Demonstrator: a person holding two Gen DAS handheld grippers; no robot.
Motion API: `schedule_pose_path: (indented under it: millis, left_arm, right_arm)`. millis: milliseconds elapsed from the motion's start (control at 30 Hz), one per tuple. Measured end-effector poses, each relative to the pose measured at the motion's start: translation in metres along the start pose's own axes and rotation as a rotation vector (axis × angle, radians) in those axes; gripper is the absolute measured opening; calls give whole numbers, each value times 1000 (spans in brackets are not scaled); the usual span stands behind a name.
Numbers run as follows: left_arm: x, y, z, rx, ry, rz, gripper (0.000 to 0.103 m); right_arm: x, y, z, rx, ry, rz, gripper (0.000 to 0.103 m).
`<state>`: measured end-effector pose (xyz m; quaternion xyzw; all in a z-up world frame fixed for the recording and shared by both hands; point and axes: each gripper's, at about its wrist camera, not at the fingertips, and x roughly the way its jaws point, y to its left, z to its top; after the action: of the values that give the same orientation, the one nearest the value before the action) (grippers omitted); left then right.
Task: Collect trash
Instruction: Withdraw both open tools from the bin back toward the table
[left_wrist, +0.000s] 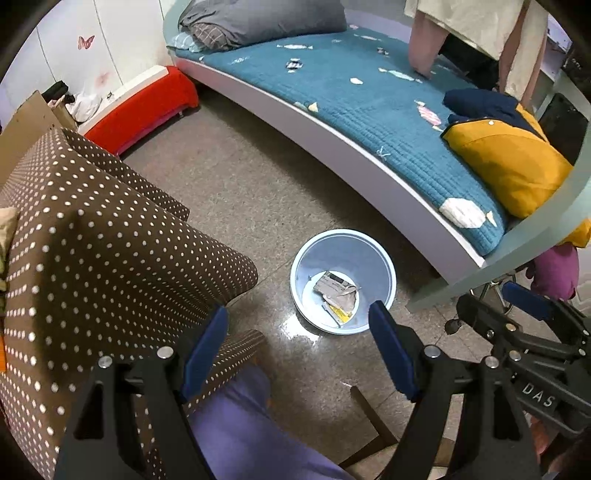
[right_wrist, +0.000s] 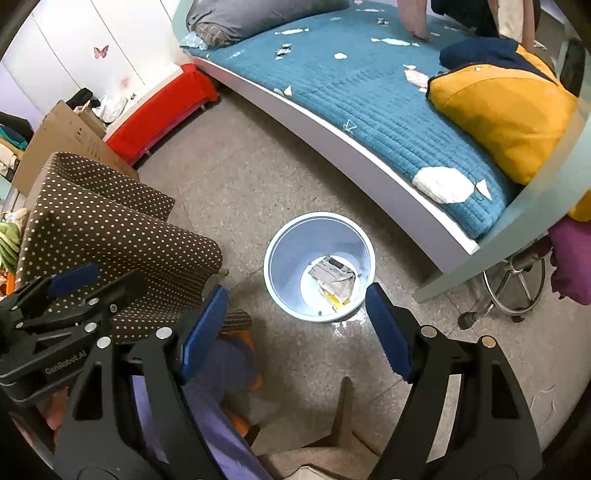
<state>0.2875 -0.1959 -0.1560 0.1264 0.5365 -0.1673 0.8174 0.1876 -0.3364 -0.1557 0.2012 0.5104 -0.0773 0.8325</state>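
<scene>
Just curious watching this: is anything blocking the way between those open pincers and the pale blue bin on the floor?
Nothing visible: only bare floor between the right hand-held gripper and the bin.

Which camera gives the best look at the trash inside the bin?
The right wrist view: the trash lies unobstructed in the bin. In the left wrist view, the trash shows too, nearer a fingertip.

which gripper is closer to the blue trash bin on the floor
Right, narrowly. The right gripper hangs open above the bin, its right fingertip overlapping the rim. The left gripper, also open, sits beside it toward the polka-dot chair.
</scene>
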Motion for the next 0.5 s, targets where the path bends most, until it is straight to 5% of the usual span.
schedule_pose_path:
  millis: [500]
  left_arm:
    - [-73, 13, -22, 3, -139, -40, 79]
  right_arm:
    - [-67, 30, -13, -25, -150, 24, 76]
